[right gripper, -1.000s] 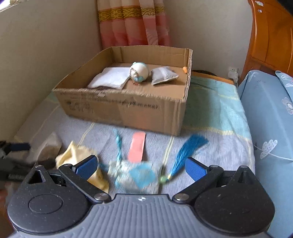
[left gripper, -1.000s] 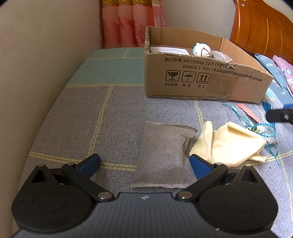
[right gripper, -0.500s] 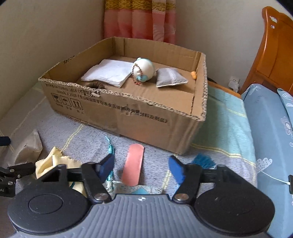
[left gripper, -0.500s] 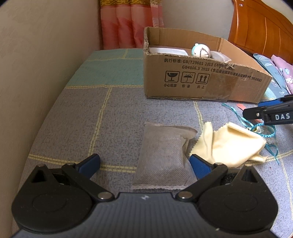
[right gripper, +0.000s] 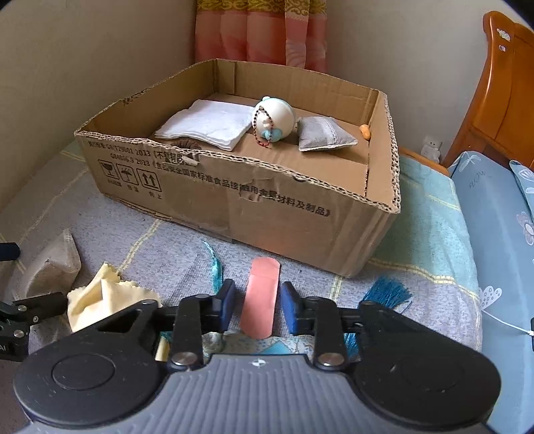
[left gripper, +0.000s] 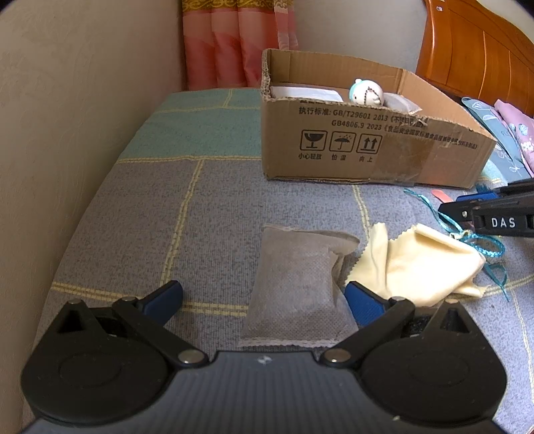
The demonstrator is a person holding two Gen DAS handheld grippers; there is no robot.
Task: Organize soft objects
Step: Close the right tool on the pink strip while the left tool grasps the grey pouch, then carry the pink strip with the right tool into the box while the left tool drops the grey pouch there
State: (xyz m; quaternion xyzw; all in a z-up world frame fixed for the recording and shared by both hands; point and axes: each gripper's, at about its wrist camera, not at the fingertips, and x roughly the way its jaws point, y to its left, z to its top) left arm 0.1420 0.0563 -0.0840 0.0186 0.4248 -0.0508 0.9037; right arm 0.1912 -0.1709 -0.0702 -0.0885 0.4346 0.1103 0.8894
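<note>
Right gripper (right gripper: 257,302): jaws closing, narrow gap left, pink adhesive bandage (right gripper: 261,297) lying flat between the blue pads; pads not seen touching it. A teal-patterned sachet (right gripper: 267,347) with blue tassels (right gripper: 387,288) sits under the gripper nose, mostly hidden.

Left gripper (left gripper: 263,300): jaws spread wide, nothing gripped. Grey fabric pouch (left gripper: 297,287) lies on the bed between the pads, its right edge just beside the right pad, well apart from the left one.

Yellow cleaning cloth (left gripper: 424,267), crumpled, just right of the pouch, touching a blue cord.

Bedspread (left gripper: 150,207) grey and teal with yellow lines.

Cardboard box (right gripper: 240,187) further back, open-topped. Inside: folded white cloth (right gripper: 207,123), round white-and-blue plush keychain (right gripper: 275,120), small grey pouch (right gripper: 323,137), a small orange item (right gripper: 365,132) at the right wall.

Pink curtain (right gripper: 260,30) behind; wooden headboard (left gripper: 477,56) to the right.
</note>
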